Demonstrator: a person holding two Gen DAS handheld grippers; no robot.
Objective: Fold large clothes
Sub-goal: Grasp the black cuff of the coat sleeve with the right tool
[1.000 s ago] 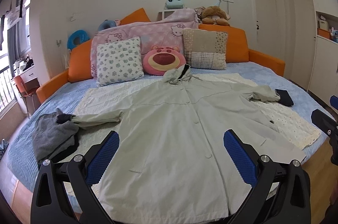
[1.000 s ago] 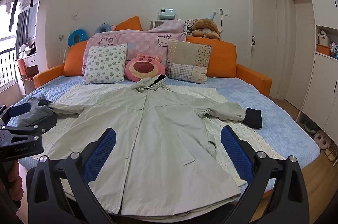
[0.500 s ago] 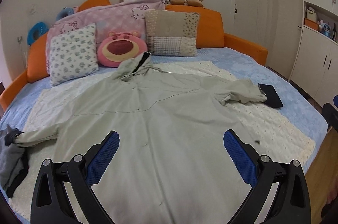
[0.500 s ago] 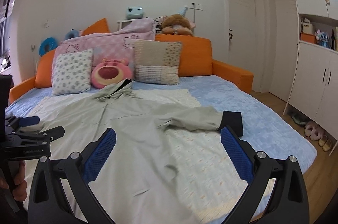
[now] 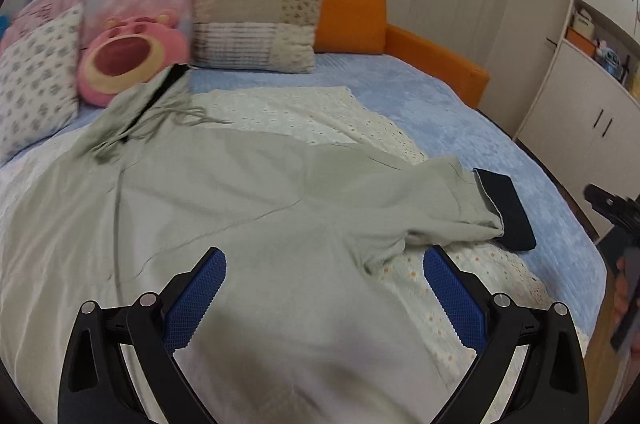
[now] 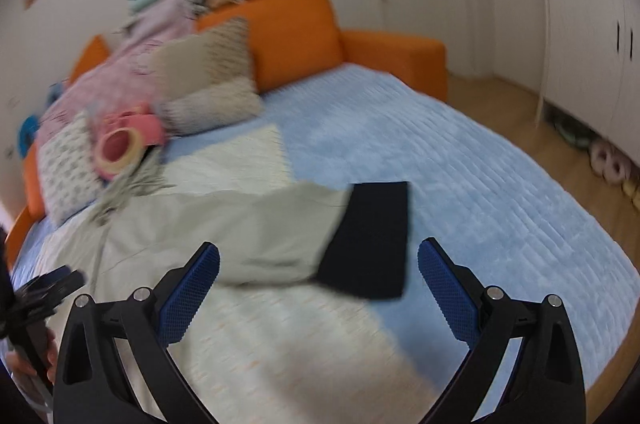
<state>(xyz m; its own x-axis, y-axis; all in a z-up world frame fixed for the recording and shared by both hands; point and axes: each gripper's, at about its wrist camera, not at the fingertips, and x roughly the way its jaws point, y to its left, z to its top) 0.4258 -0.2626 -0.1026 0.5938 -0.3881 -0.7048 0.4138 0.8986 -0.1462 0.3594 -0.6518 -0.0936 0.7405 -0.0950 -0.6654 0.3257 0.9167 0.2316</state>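
**Right wrist view: folding not yet begun**

Right gripper (image 6: 318, 274) hangs released, jaws wide, over the dark sleeve cuff (image 6: 370, 238). Left gripper (image 5: 322, 282), likewise released, hovers above the pale green hooded coat (image 5: 208, 216), spread flat and unfolded on the blue-quilted bed (image 5: 460, 116). Every fold remains.

Left claw (image 5: 323, 294): two black skeletal arms with triangular cut-outs, silver screw heads at the joints, blue textured rubber pads (image 5: 196, 300) on the inner faces.
Right claw (image 6: 318, 290): same build; black frame, silver screws, blue ridged pads (image 6: 448, 298).
Hand (image 6: 30, 364): lower left of the frame, blurred.
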